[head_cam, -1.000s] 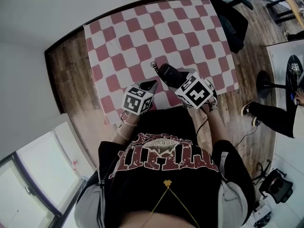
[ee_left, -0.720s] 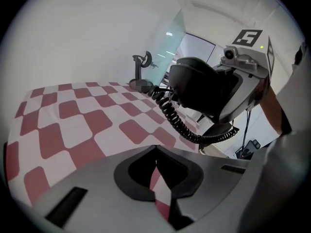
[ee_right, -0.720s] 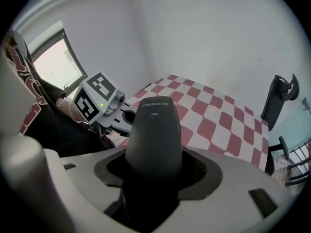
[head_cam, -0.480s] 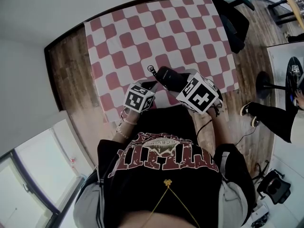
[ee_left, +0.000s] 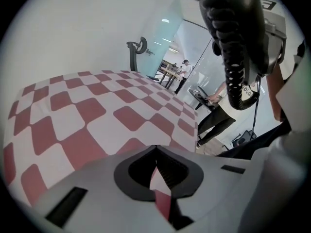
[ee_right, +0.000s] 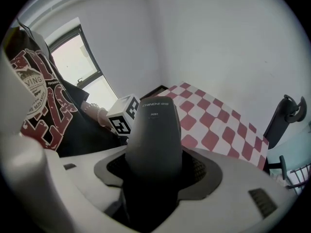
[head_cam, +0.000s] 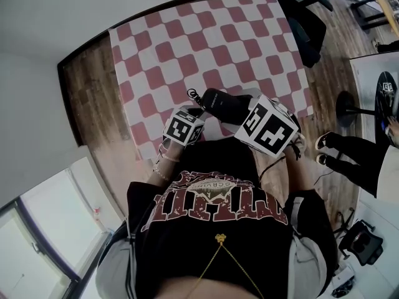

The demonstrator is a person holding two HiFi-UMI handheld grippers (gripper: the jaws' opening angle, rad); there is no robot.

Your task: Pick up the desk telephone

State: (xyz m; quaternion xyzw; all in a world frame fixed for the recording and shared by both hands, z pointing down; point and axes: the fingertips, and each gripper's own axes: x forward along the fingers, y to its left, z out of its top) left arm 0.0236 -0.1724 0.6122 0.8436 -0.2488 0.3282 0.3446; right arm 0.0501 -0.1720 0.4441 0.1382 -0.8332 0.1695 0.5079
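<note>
The right claw (ee_right: 154, 171) is clamped across the waist of a dark telephone handset (ee_right: 154, 125). Its jaws are spread only as far as the body's width, and the rounded end pokes out ahead of them. The left claw (ee_left: 156, 171) is closed to a thin slit with nothing in it; only checkered cloth shows through.

In the head view the handset (head_cam: 219, 101) sits at centre frame, over the near edge of the red-and-white checkered tabletop (head_cam: 187, 48). The left claw (head_cam: 198, 113) is just beside it, to the left. A coiled cord (ee_left: 233, 67) hangs from the handset in the upper right of the left gripper view. No telephone base can be made out.

The lift looks well in hand. To do it cleanly, hold the squeeze even so the smooth shell cannot twist. Raise it level, and watch that the cord does not snag the left claw.
</note>
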